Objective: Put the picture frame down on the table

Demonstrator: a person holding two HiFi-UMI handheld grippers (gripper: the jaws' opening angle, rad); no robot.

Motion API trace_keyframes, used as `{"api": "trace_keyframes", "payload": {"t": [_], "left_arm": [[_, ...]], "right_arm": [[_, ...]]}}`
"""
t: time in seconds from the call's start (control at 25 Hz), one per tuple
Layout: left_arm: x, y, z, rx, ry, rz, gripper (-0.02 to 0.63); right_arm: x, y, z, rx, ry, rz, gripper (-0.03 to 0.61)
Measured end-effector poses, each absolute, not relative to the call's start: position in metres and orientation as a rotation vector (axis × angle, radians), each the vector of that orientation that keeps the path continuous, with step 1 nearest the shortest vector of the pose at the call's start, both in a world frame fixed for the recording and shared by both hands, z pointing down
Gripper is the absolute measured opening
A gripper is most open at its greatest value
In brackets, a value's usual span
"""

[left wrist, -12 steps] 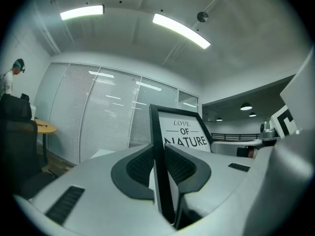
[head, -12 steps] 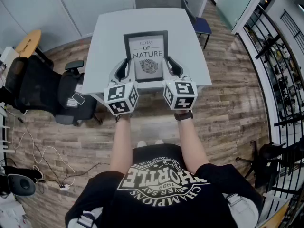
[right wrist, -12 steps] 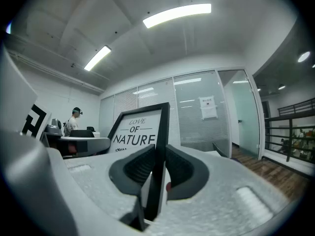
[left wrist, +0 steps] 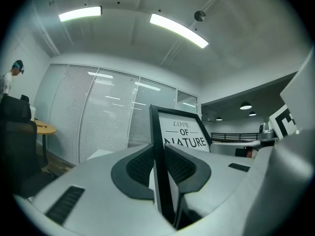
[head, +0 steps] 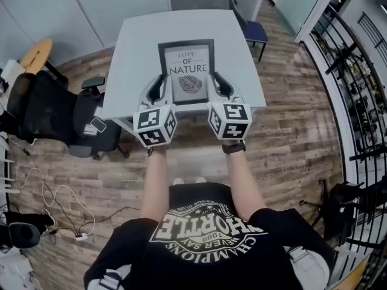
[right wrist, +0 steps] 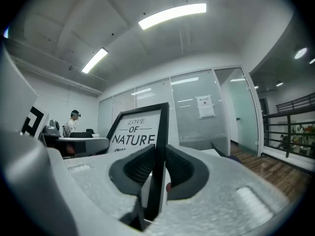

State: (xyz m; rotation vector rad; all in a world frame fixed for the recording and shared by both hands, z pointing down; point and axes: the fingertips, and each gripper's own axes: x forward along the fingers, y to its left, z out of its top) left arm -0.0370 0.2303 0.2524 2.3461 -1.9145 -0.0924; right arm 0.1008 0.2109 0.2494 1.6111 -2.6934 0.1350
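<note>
two grippers hold the picture frame (head: 186, 71) over the pale tabletop (head: 139, 41): the left gripper (head: 158, 84) has its fingers (left wrist: 138, 167) clamped on the left edge, the right gripper (head: 220, 83) on the right edge, print facing up.

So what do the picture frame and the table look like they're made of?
Picture frame: thin black moulding with a dull, even finish, so painted wood or plastic; the look leaves it open. White printed sheet inside; no glare shows whether it is glazed. Table: pale grey, smooth, uniform matt top, probably laminate or painted board.
</note>
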Motion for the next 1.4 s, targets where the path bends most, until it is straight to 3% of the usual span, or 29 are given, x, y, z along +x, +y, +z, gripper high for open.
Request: {"api": "trace_keyframes", "payload": {"t": [0.6, 1.4], "left_arm": [[-0.017, 0.218, 0.274, 2.317, -1.929, -0.068, 0.069], [-0.076, 0.003, 0.273, 2.357, -1.852, -0.115, 0.067]], "right_arm": [[0.121, 0.195, 0.274, 1.601, -2.700, 0.169, 0.064], [0.063, -0.007, 0.273, 1.700, -2.643, 0.147, 0.066]]}}
